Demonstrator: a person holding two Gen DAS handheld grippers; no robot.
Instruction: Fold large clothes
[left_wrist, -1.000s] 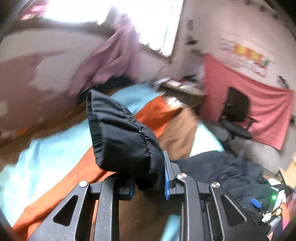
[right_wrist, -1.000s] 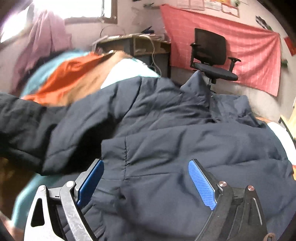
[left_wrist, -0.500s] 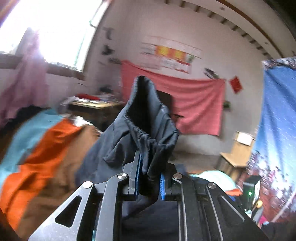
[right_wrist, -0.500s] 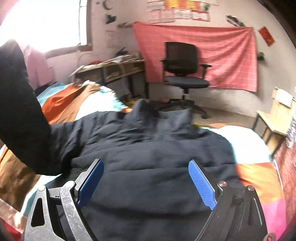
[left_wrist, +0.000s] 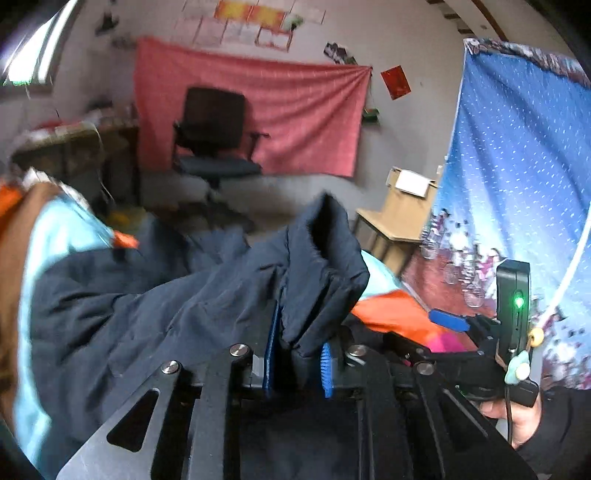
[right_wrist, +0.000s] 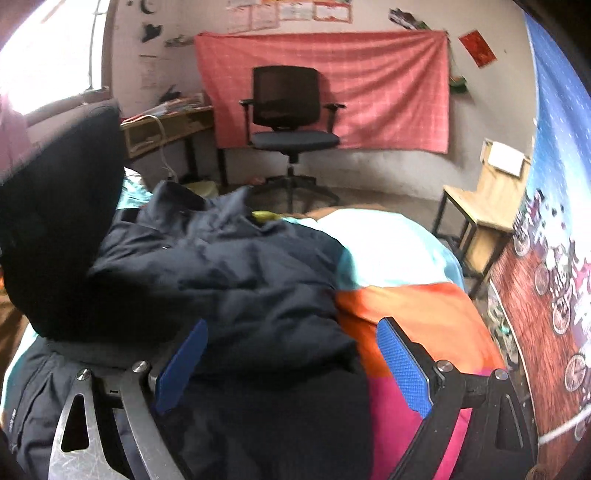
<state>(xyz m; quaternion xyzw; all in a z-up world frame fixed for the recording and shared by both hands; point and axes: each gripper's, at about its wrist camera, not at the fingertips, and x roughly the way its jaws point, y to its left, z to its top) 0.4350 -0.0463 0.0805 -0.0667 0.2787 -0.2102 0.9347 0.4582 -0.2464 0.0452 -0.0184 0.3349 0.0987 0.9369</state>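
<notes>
Over the last second your left gripper (left_wrist: 295, 363), clamped on the cuff of a dark navy jacket (right_wrist: 236, 266), has swung that sleeve (left_wrist: 321, 269) from out over the bed (right_wrist: 402, 306) up and across the jacket's body, so a first sleeve fold looks under way. Your right gripper (right_wrist: 291, 365) hovers with jaws spread wide, empty, above the jacket's lower part. Count: one jacket, spread on one bed with a colourful cover; two grippers; one office chair (right_wrist: 291, 122) behind.

Bed (right_wrist: 406, 258): covered by a bedspread with light blue, orange and pink blocks.
On the bed: a dark navy jacket (right_wrist: 251, 280), spread and crumpled.
</notes>
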